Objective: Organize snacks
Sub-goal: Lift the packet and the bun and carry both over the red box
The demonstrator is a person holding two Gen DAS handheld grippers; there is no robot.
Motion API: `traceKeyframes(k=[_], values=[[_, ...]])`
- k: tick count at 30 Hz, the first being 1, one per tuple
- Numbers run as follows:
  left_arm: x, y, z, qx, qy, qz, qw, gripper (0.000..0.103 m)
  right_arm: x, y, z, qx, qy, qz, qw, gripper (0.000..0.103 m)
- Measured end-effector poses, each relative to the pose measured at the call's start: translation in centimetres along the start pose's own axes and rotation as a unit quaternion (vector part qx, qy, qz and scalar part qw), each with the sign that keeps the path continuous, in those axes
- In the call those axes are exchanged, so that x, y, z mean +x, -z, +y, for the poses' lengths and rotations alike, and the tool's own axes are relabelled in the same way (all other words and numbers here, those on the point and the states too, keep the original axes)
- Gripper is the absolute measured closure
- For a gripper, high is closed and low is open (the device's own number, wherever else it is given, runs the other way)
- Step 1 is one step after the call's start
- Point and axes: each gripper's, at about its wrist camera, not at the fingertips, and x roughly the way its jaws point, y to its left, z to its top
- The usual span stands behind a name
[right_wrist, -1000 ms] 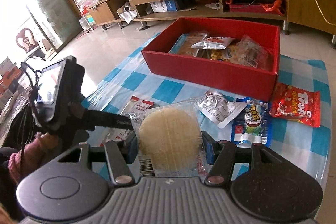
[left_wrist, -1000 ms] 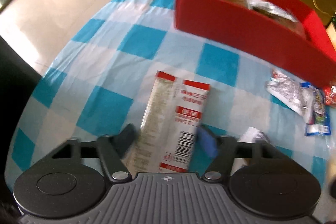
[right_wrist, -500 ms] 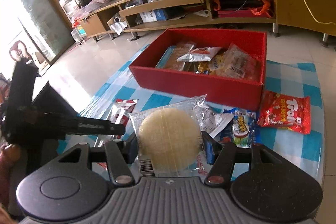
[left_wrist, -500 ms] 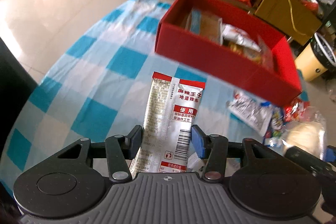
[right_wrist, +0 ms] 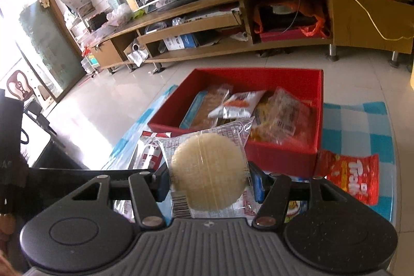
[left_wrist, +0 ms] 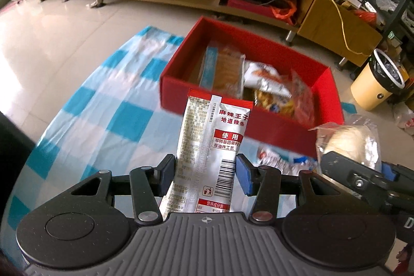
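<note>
I've got the left gripper (left_wrist: 205, 173) clamped on the spicy-strip packet (left_wrist: 212, 154), right gripper (right_wrist: 209, 184) on the round cake (right_wrist: 208, 172); red box (left_wrist: 181, 74) lies dead ahead, packet's long axis toward it.

A red-sided box (right_wrist: 282, 159) sits on a tablecloth (left_wrist: 103, 105) checked in bright blue, pale blue and white. A white snack packet (left_wrist: 214, 146) carries red bands, red lettering and a black barcode. A pale cream round cake (right_wrist: 208, 172) shows through clear wrapping. A red bag (right_wrist: 354, 176) bears white and yellow lettering. Blue pads (left_wrist: 244, 176) line black gripper fingers.
</note>
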Motion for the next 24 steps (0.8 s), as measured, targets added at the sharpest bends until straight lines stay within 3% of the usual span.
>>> traceKeyframes(k=[11,24], values=[[1.2,-3.1,-1.9,0.015,-0.003,-0.017,0.9997,0.045,1.4,-3.3,-1.0,0.01,0.01,-0.017,1.0,0.045],[1.7,-3.8,-2.8,0.026,-0.006,-0.023,0.9994,0.045,1.8,-3.7,-1.4,0.012,0.015,-0.014,1.0,0.045]])
